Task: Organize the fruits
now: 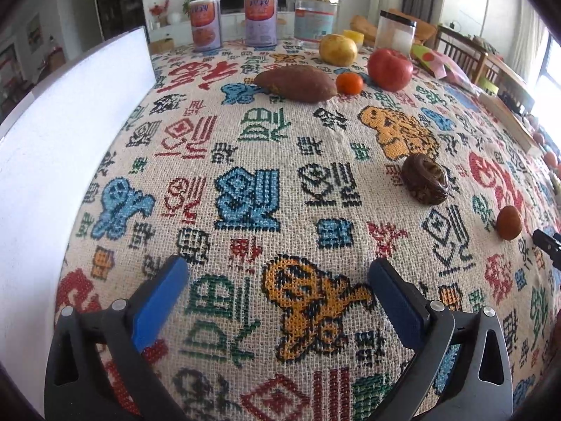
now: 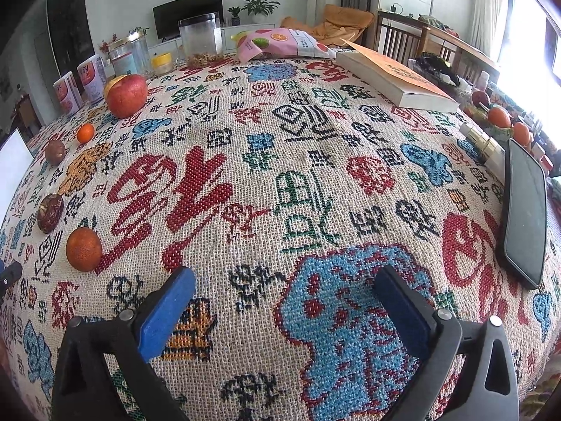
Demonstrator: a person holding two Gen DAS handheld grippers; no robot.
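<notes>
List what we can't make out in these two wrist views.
- White board, left wrist view: cut off by the frame edge, its nature unclear.
- Can labels: too blurred to read.
- Right edge items beyond the phone, right wrist view: small, crowded, partly cropped.
- Yellow fruit: mostly hidden behind the apple.

Home living room: television (image 2: 188, 8), wooden chairs (image 2: 403, 40), patterned tablecloth (image 2: 315, 182).

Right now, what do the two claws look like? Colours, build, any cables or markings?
Both match. The left claw and right claw have black plastic finger arms with triangular cut-outs and silver screw heads. Each finger carries a flat blue rectangular pad; the pads on the right side look darker. No cables, markings or sleeves visible.
</notes>
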